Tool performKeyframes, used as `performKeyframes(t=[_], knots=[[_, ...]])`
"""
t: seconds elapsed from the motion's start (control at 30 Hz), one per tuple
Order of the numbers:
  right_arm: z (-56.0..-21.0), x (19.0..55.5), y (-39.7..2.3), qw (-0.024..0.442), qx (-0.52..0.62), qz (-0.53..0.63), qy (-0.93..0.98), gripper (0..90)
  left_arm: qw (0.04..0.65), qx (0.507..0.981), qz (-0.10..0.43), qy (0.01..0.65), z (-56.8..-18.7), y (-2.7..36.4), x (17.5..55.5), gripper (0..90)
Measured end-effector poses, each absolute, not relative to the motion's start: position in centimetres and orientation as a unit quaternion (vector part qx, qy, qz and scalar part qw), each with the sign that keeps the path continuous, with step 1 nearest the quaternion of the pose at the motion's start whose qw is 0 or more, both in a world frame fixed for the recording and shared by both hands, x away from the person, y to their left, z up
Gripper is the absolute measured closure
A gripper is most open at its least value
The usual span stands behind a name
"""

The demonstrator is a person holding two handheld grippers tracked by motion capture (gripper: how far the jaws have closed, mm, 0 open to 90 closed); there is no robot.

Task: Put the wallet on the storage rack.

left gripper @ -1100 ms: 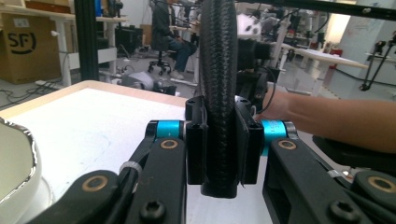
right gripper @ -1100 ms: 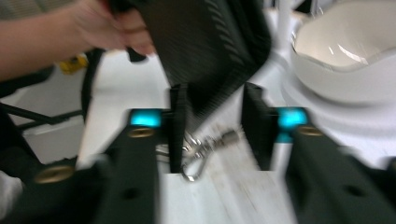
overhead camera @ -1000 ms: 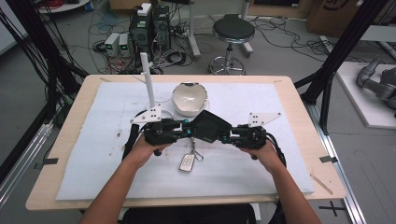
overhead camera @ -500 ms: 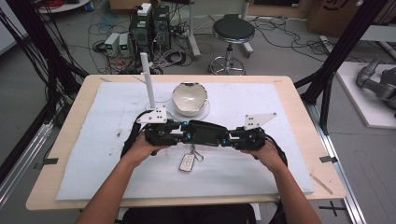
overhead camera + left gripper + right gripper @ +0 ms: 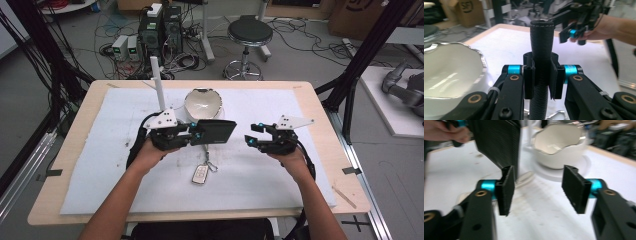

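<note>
One flat black textured wallet-like case [image 5: 216,132] is held above the middle of the table, clamped at its left end between the pads of the left gripper [image 5: 192,134], whose jaws have just been closing further on it; in the left gripper view the case [image 5: 541,50] is seen edge-on, rising upright between the two pressed pads. The right gripper [image 5: 255,139] is held just to the right of the case and apart from it, its jaws having just been opening, and in the right gripper view nothing is seen between the two spread pads of that gripper [image 5: 537,191]. The light wooden table [image 5: 75,145] is covered almost to its edges by a white sheet [image 5: 280,175] marked with faint grey smudges. A white scalloped ceramic bowl [image 5: 202,102] is set on a white saucer just behind the case, a white upright post [image 5: 157,82] is stood to the bowl's left, and a small white key fob [image 5: 200,174] is laid on the sheet below the case, near the person's side. Beyond the table, a grey floor is strewn with black cables, computer boxes [image 5: 160,30] are placed at the back left, a round black stool [image 5: 250,35] is stood behind the table, and black frame struts [image 5: 360,65] are raised at both sides.
</note>
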State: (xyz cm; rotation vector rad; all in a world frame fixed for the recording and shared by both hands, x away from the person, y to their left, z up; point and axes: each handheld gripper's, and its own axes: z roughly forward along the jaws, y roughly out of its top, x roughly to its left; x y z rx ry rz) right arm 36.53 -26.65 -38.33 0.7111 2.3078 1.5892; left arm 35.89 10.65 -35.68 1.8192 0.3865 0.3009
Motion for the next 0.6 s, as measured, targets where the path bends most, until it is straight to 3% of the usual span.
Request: performKeyframes(t=[0.03,0.17,0.6], knots=[[-38.0,36.5,-27.4,0.149,0.266,0.539,0.785,37.6,0.581,0.782,0.146,0.17,-34.9,11.1,36.1,77.2],[-37.8,36.5,-28.4,0.166,0.298,0.516,0.786,32.1,0.558,0.794,0.177,0.165,-33.5,11.7,36.5,77.1],[-37.4,36.2,-29.6,0.205,0.312,0.482,0.792,27.2,0.503,0.818,0.239,0.144,-29.9,11.9,38.5,77.2]])
